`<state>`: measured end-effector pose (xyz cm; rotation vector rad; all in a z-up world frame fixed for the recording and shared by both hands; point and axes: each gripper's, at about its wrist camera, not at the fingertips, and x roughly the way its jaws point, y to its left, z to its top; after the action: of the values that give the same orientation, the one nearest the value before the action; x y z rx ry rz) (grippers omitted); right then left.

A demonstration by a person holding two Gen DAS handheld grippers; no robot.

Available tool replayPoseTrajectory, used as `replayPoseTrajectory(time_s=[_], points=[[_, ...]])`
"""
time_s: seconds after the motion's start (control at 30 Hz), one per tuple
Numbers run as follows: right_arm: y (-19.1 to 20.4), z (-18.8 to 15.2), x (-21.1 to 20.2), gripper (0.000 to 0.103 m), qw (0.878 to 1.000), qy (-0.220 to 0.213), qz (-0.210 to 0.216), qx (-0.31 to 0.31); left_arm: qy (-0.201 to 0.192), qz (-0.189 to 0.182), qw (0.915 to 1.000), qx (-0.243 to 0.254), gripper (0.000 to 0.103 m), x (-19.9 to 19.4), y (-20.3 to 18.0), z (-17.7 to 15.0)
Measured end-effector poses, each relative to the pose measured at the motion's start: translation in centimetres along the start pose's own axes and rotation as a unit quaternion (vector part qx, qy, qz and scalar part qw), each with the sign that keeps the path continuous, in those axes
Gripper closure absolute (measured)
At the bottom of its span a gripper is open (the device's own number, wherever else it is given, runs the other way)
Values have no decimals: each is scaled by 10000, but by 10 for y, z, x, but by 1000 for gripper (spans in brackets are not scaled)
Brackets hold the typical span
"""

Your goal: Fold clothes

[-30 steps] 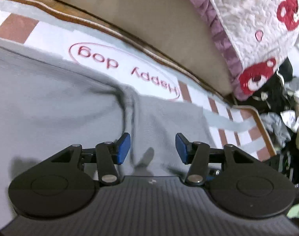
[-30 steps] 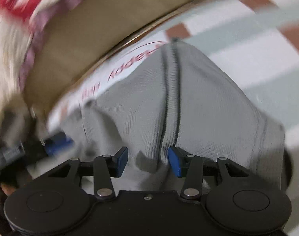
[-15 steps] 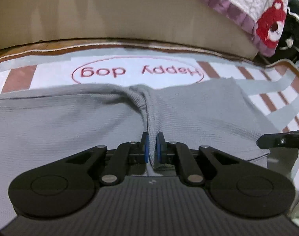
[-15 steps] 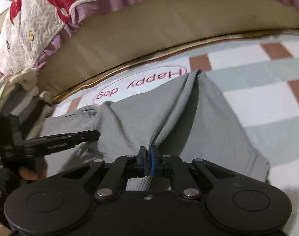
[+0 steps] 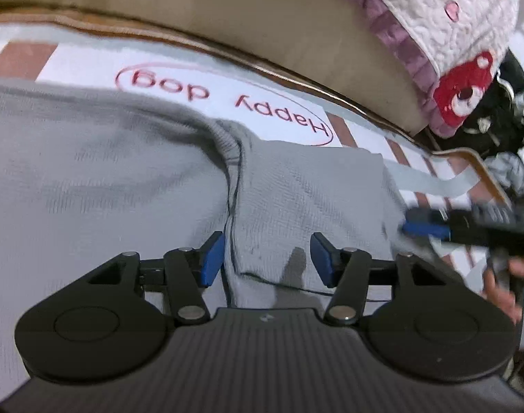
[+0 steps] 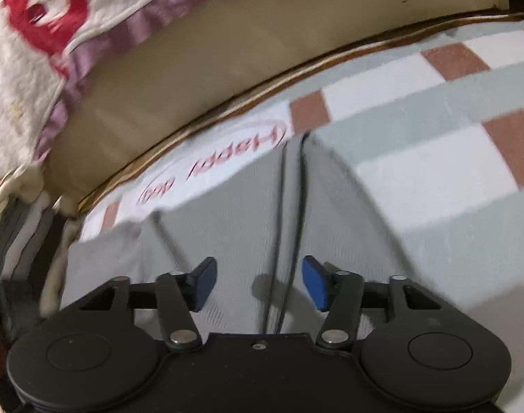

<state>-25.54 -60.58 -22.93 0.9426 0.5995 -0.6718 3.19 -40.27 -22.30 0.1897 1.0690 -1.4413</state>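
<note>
The grey knit garment (image 5: 131,186) lies spread on a checked blanket (image 6: 434,144) printed "Happy dog", which covers the floor or a low bed in front of a tan cushion edge (image 5: 262,17); which of the two, the views do not settle. A raised ridge of bunched cloth (image 5: 232,179) runs from near to far across the garment, and that ridge is its long line in both wrist views. In the left wrist view the ridge passes just inside the left finger of the left tool (image 5: 267,258), with a flatter grey panel lying to the right of it. In the right wrist view the ridge (image 6: 289,206) runs straight out between the fingers of the right tool (image 6: 258,284).

Both tools have their blue pads spread wide and hold nothing; each hovers close over the cloth, so neither is clearly nearer. The right tool also shows, blurred, at the right edge of the left view, at the garment's right border, with the person's hand (image 5: 503,285) behind it.

The fabric is a ribbed, soft knit, pale grey, with one layer seemingly lapped over another. Whether a fold was just laid down or a pinch on the ridge is coming cannot be told.

A quilted pink-edged cover (image 5: 451,34) hangs beyond.
</note>
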Motion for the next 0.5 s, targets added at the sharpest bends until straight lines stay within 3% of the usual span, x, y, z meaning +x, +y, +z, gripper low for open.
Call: replayPoseTrajectory(time_s=[0.1,0.23,0.3,0.33,0.43,0.5], points=[[-1,19,25,41,9992,25,-344,-226,-1,197,9991,372,50,0,-11,-2],[3,31,41,40,9970,-144,-522,-546,-63,252,9986,466,50,-2,-13,-4],[4,36,44,72,9950,-258,-623,-731,-87,223,9989,393,50,-3,-10,-5],[5,39,46,98,9938,-315,-673,-823,-100,209,9991,357,50,-4,-9,-5],[8,47,51,103,9894,-485,-822,-1099,-67,248,9993,275,50,-9,-7,-6],[9,52,54,103,9857,-598,-921,-1281,-30,492,9987,162,49,-20,-4,-6]])
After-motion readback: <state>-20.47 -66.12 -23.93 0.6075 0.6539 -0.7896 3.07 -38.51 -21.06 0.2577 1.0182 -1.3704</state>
